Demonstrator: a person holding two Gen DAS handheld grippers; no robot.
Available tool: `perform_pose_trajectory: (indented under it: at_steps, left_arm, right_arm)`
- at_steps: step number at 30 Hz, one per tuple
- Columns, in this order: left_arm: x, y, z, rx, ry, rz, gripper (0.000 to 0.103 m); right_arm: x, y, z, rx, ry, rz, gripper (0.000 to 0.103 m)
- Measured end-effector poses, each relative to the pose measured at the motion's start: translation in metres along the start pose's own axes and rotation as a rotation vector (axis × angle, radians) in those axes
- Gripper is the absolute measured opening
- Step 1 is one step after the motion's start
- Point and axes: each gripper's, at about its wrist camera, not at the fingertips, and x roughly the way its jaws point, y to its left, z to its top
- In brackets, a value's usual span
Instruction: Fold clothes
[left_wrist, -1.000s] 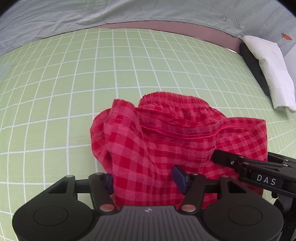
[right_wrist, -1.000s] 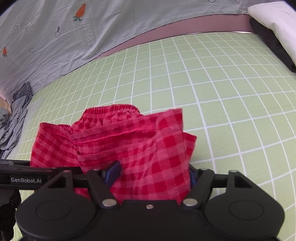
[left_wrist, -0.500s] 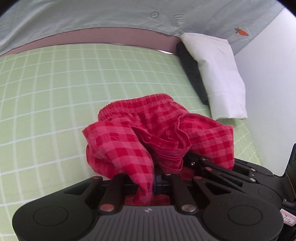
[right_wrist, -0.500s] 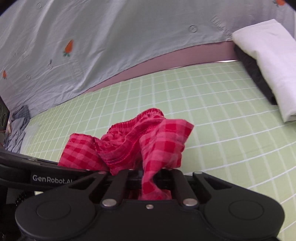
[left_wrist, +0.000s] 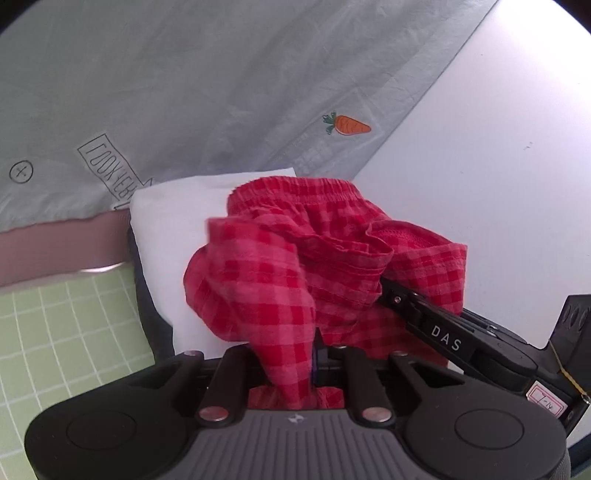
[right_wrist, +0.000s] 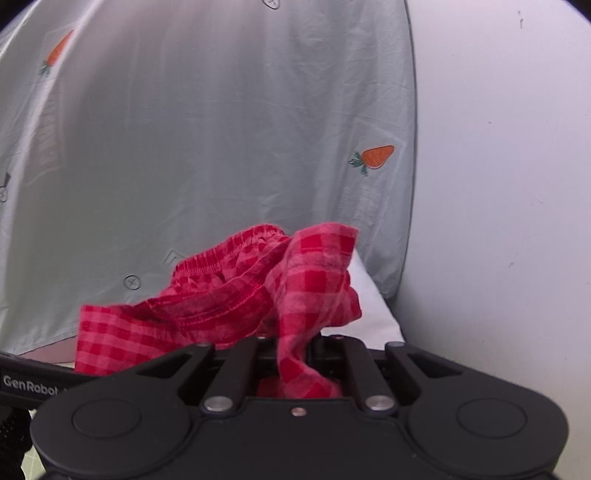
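Left hand-held gripper (left_wrist: 295, 369): jaws are easing apart at this moment, with a bunched fold of the red checked shorts (left_wrist: 325, 266) pinched between them; the cloth passes down through the narrow gap and out behind the fingers.
Right hand-held gripper (right_wrist: 299, 363): pressed together on another fold of the same shorts; its long black finger also shows in the left wrist view, reaching into the cloth from the right.
Red checked shorts: gathered in a loose bundle, lifted clear of the surface and hanging between the two grippers, elastic waistband uppermost at the far side.
Stack behind: a folded white garment (left_wrist: 173, 236) lies on top of a dark folded item (left_wrist: 147, 306), at the edge of the green gridded mat (left_wrist: 66, 325); the shorts are in front of this stack and seem above it.
Backdrop: a pale grey sheet with carrot prints (left_wrist: 221, 92) hangs behind, a white wall (left_wrist: 498, 166) to the right.
Done so far: the shorts look folded down to a compact bundle, though the folds are rumpled; two garments already appear folded and stacked.
Left to do: probably set the shorts on or beside the stack, release both grips and smooth the folds. Whether more clothes wait cannot be told from these views.
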Motion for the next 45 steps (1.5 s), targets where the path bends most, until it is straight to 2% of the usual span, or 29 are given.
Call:
perform_pose_trajectory:
  at_steps: [1,2,3,4,5,6,7,8,10,12,14,18,21,23,26,28,33,35,37,41,45]
  left_arm:
    - [0.011,0.008,0.003,-0.002,0.003,0.06,0.027]
    - [0.021,0.017,0.005,-0.01,0.013,0.121,0.03]
    - [0.027,0.028,0.005,-0.025,0.021,0.162,0.038]
    - [0.03,0.039,0.004,-0.047,0.027,0.185,0.048]
    - [0.03,0.051,0.004,-0.065,0.031,0.197,0.055]
    - [0.025,0.061,0.002,-0.077,0.029,0.199,0.067]
    - [0.019,0.069,0.001,-0.084,0.021,0.21,0.072]
    - [0.014,0.078,0.002,-0.091,0.011,0.231,0.072]
    - [0.002,0.093,0.004,-0.104,-0.009,0.274,0.073]
    - [-0.014,0.103,0.004,-0.114,-0.032,0.321,0.075]
    - [-0.033,0.102,-0.002,-0.09,-0.05,0.329,0.083]
    - [-0.072,0.088,-0.017,-0.006,-0.078,0.343,0.098]
    - [-0.102,0.062,-0.036,0.048,-0.103,0.382,0.099]
    - [-0.123,0.047,-0.05,0.049,-0.102,0.359,0.099]
    - [-0.148,0.031,-0.075,0.063,-0.048,0.298,0.1]
    - [-0.167,0.022,-0.094,0.084,-0.025,0.286,0.1]
    - [-0.22,0.0,-0.142,0.166,-0.013,0.322,0.103]
    - [-0.24,-0.006,-0.162,0.185,-0.015,0.341,0.103]
    - [-0.258,-0.011,-0.18,0.189,-0.013,0.356,0.103]
    - [-0.288,-0.017,-0.211,0.19,-0.01,0.365,0.103]
    - [-0.307,-0.024,-0.238,0.193,-0.009,0.362,0.103]
  right_arm:
    - [0.013,-0.01,-0.002,-0.004,-0.011,-0.029,0.012]
    - [0.027,-0.02,-0.005,-0.009,-0.022,-0.058,0.025]
    - [0.042,-0.027,-0.011,-0.007,-0.003,-0.092,0.033]
    - [0.058,-0.034,-0.017,-0.004,0.019,-0.125,0.041]
    - [0.067,-0.04,-0.023,0.008,0.037,-0.145,0.041]
    - [0.075,-0.046,-0.028,0.02,0.055,-0.164,0.042]
    - [0.083,-0.053,-0.034,0.033,0.072,-0.183,0.051]
    - [0.084,-0.057,-0.038,0.059,0.071,-0.192,0.061]
    - [0.075,-0.06,-0.04,0.084,0.045,-0.226,0.073]
    - [0.066,-0.064,-0.042,0.107,0.018,-0.261,0.079]
    - [0.051,-0.064,-0.039,0.131,-0.011,-0.315,0.084]
    - [0.012,-0.047,-0.037,0.1,-0.054,-0.361,0.09]
    - [-0.016,-0.031,-0.039,0.124,-0.061,-0.369,0.092]
    - [-0.036,-0.016,-0.044,0.147,-0.038,-0.363,0.092]
    - [-0.068,0.014,-0.058,0.159,-0.014,-0.349,0.092]
    - [-0.089,0.035,-0.069,0.169,0.005,-0.349,0.092]
    - [-0.146,0.076,-0.103,0.194,0.056,-0.318,0.093]
    - [-0.169,0.089,-0.117,0.205,0.074,-0.305,0.099]
    - [-0.192,0.102,-0.131,0.196,0.088,-0.289,0.102]
    - [-0.226,0.121,-0.152,0.141,0.125,-0.285,0.102]
    - [-0.265,0.132,-0.17,0.143,0.133,-0.27,0.103]
